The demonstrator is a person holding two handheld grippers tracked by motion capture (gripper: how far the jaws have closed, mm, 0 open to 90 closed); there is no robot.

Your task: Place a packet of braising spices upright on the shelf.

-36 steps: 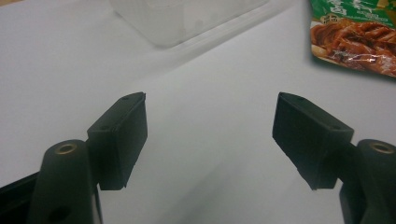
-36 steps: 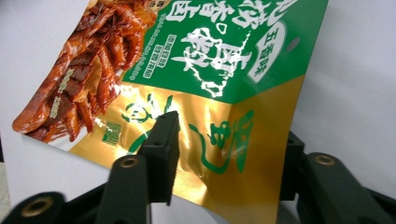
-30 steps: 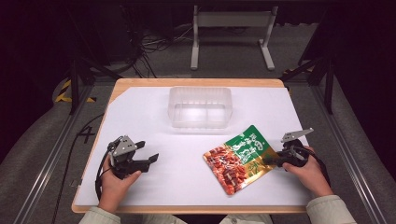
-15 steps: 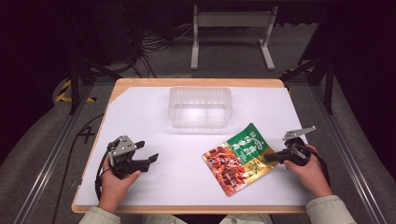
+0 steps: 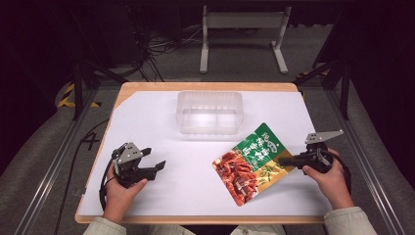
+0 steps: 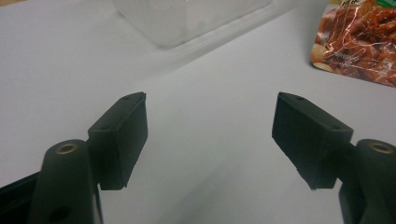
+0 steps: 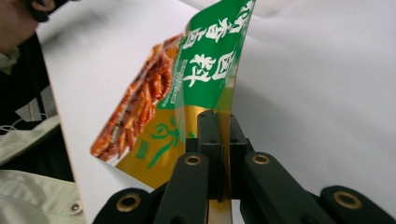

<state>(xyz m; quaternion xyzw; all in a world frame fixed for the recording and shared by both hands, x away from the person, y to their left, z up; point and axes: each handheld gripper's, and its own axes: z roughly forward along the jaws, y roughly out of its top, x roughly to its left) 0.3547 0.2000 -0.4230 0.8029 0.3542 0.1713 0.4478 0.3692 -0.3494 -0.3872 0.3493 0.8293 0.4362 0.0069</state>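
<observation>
A green, gold and red snack pouch (image 5: 250, 162) lies on the white sheet right of centre. My right gripper (image 5: 283, 160) is shut on its right edge. In the right gripper view the jaws pinch the gold edge of the pouch (image 7: 196, 79), which rises tilted off the sheet, the gripper (image 7: 219, 123) closed around it. My left gripper (image 5: 155, 167) rests at the left front of the table, open with nothing between its fingers. In the left gripper view the gripper (image 6: 210, 116) spans bare sheet, with a corner of the pouch (image 6: 359, 42) at the upper right.
A clear plastic tub (image 5: 210, 111) stands at the back middle of the white sheet (image 5: 147, 122); its near wall (image 6: 187, 21) appears ahead of the left gripper. A metal stand (image 5: 242, 29) and cables lie on the floor beyond the table.
The right gripper has pulled slightly rightward with the pouch's edge, and the pouch has shifted and tilted a little with it. The left gripper has stayed put.
</observation>
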